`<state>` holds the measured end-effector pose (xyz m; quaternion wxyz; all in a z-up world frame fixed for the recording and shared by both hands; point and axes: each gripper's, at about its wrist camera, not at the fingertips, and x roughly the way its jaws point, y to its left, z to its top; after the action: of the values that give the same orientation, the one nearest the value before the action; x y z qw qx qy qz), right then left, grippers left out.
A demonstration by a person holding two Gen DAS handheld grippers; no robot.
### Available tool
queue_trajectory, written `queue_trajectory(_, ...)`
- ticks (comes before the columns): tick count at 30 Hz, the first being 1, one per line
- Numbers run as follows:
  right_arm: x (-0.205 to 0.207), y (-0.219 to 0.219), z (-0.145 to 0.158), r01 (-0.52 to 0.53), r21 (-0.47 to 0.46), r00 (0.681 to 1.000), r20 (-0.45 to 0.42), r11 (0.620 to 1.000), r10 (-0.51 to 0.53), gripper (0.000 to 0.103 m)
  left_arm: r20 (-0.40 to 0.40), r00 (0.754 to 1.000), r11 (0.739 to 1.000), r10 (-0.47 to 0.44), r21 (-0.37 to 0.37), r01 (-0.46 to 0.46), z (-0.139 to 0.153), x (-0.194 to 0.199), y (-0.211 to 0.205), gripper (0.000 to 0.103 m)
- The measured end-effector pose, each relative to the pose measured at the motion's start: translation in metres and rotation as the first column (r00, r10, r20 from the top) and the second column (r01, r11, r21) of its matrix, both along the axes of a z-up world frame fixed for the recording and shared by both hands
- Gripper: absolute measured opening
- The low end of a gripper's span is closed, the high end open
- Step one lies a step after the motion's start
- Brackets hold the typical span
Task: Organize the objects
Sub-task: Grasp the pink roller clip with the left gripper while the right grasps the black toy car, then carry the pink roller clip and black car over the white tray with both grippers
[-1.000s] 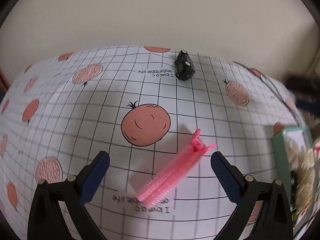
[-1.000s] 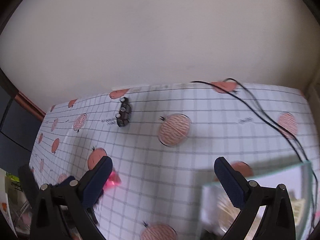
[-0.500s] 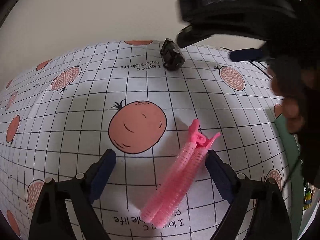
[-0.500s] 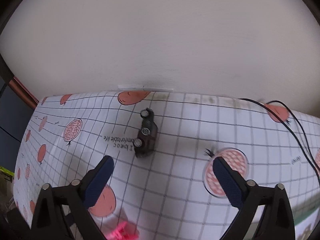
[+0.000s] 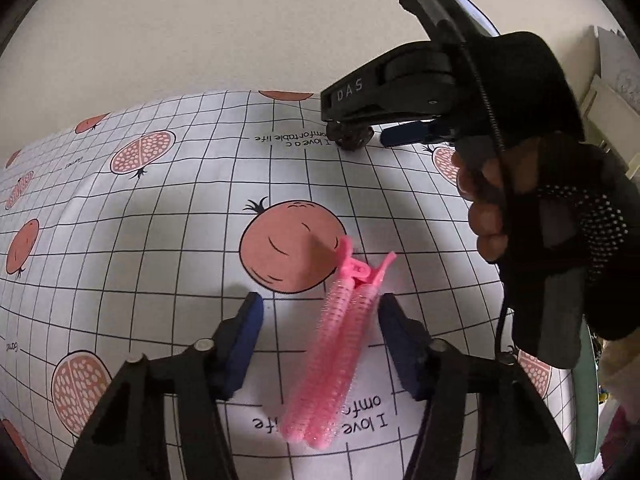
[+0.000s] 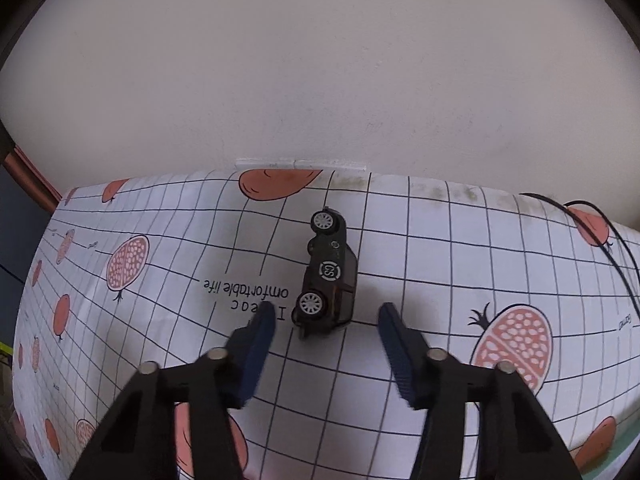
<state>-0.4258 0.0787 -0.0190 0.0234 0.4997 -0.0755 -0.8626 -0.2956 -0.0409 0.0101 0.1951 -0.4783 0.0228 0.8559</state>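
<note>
Tablecloth (image 6: 420, 240): white, black grid, pomegranate prints, under both grippers. Wall (image 6: 320, 60): plain, beyond them. Black cable (image 6: 616, 236): far right of right gripper, on cloth.

- Left gripper (image 5: 320, 312) low over the tablecloth (image 5: 160, 240), jaws parted, blue pads apart.
- Right gripper (image 6: 326, 318) also spread wide, tips angled down near the tablecloth's far edge.
- Right hand (image 5: 520, 208), in a dotted black fingerless glove, wrapped round its handle.

pink hair clip (image 5: 340, 344), dark brown toy car (image 6: 328, 276), pomegranate-print grid tablecloth (image 6: 440, 240)
</note>
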Motion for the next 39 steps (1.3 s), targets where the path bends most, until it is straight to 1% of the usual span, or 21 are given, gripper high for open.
queue_trajectory(1,0.000,-0.001,0.000,0.001,0.000,1.000,-0.001,1.000,-0.001,0.047,-0.001,1.000,1.000,0.002,0.001,-0.002,0.000,0.001,-0.001,0.052)
queue_trajectory(3,0.001,-0.001,0.000,0.011,-0.003,1.000,-0.005,1.000,-0.011,0.036,0.000,1.000,1.000,0.009,0.011,-0.009,0.000,0.000,-0.005,0.047)
queue_trajectory(5,0.003,-0.001,0.001,0.013,-0.015,1.000,-0.009,1.000,-0.013,0.030,0.000,1.000,1.000,0.016,0.022,-0.016,0.000,0.000,-0.009,0.037)
queue_trajectory(6,0.005,0.000,0.001,0.016,-0.018,1.000,-0.010,1.000,-0.017,0.029,0.000,1.000,0.999,0.020,0.026,-0.020,0.000,-0.001,-0.010,0.034)
queue_trajectory(7,0.006,0.001,0.001,0.016,-0.021,1.000,-0.006,1.000,-0.016,0.029,0.002,1.000,0.999,0.025,0.027,-0.025,-0.001,-0.005,-0.012,0.029)
queue_trajectory(13,0.018,0.003,0.002,0.004,-0.041,1.000,0.002,0.999,-0.004,0.028,0.006,0.999,0.998,0.049,0.042,-0.049,-0.002,-0.006,-0.016,0.028)
queue_trajectory(15,0.027,0.008,0.006,0.001,-0.057,1.000,0.000,0.998,-0.001,0.028,0.006,0.998,0.997,0.063,0.040,-0.064,-0.002,-0.004,-0.016,0.028)
queue_trajectory(19,0.046,0.015,0.015,0.010,-0.071,1.000,0.003,0.997,-0.010,0.028,0.030,0.995,0.994,0.096,0.040,-0.097,-0.001,-0.001,-0.016,0.028)
queue_trajectory(24,0.080,0.026,0.029,0.004,-0.070,1.000,0.010,0.998,-0.003,0.028,0.076,0.986,0.987,0.151,0.044,-0.155,0.001,0.010,-0.020,0.028)
queue_trajectory(30,0.132,0.043,0.044,-0.013,-0.058,1.000,0.026,0.998,0.014,0.028,0.123,0.970,0.976,0.210,0.039,-0.216,0.009,0.030,-0.023,0.028)
queue_trajectory(32,0.152,0.049,0.049,-0.019,-0.066,0.999,0.030,0.998,0.021,0.027,0.128,0.967,0.974,0.219,0.036,-0.225,0.014,0.039,-0.022,0.028)
queue_trajectory(36,0.187,0.056,0.060,-0.038,-0.046,0.999,0.029,0.998,0.039,0.027,0.133,0.965,0.973,0.225,0.023,-0.230,0.029,0.061,-0.016,0.028)
queue_trajectory(39,0.215,0.067,0.072,-0.046,-0.049,0.999,0.014,0.998,0.047,0.027,0.126,0.968,0.975,0.219,0.013,-0.222,0.044,0.077,-0.006,0.028)
